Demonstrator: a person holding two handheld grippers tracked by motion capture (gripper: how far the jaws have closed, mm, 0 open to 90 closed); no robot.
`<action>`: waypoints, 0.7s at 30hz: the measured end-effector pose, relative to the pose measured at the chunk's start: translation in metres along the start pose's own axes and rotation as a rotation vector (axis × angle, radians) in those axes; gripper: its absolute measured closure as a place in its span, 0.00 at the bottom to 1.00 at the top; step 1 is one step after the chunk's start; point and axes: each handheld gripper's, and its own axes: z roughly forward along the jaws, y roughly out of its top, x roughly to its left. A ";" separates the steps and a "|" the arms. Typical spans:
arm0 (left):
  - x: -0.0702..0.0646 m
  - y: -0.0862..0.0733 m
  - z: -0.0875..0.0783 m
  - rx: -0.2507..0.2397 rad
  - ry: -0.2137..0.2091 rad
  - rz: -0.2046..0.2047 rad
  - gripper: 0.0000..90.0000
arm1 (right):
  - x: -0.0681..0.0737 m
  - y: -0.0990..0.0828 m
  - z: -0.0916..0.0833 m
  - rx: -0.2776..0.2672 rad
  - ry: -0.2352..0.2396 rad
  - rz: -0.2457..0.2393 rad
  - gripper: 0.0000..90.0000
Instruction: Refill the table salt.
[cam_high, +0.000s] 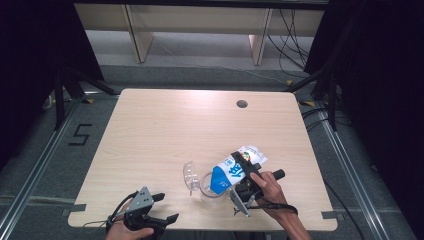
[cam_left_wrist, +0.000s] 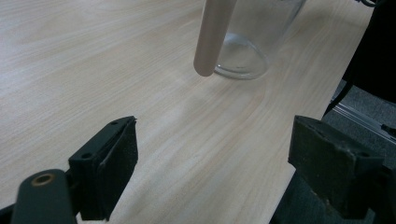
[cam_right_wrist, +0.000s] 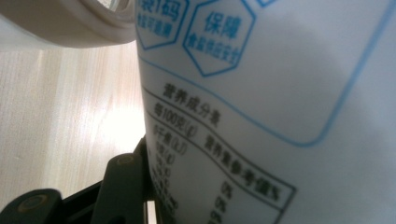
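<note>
Here, carton: a blue-and-white milk carton (cam_high: 235, 170) is tilted spout-down over a clear glass pitcher (cam_high: 212, 189) near the worktop's (cam_high: 165, 130) front edge, toward the right corner.
Right hand-held gripper (cam_high: 248, 170): clenched across the carton's body; in the right gripper view a black jaw presses the printed side (cam_right_wrist: 261, 116).
Left hand-held gripper (cam_high: 159, 207): released, jaws wide with nothing between them, at the front edge toward the left corner.
Pitcher: stands upright, lid (cam_high: 189, 176) flipped open on its left side; base (cam_left_wrist: 240, 58) in the left gripper view.
Carton handling: likely light paperboard with soft walls; a hard squeeze could dent it or spurt liquid, and weight shifts as it empties.
Hold point: mid-body across 2 flat faces, below the gable.
Pitcher handling: rigid, smooth, probably slippery and breakable; steady it low on the wall.
</note>
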 end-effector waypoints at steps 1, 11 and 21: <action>0.001 0.000 -0.001 0.008 0.002 0.009 0.17 | 0.000 0.000 0.000 -0.001 -0.001 -0.013 0.56; 0.000 0.000 0.000 0.000 -0.001 0.001 0.17 | 0.002 0.000 -0.002 0.032 -0.008 -0.021 0.56; 0.001 0.000 0.000 0.007 0.000 0.008 0.17 | 0.001 0.001 -0.002 0.024 -0.031 -0.065 0.56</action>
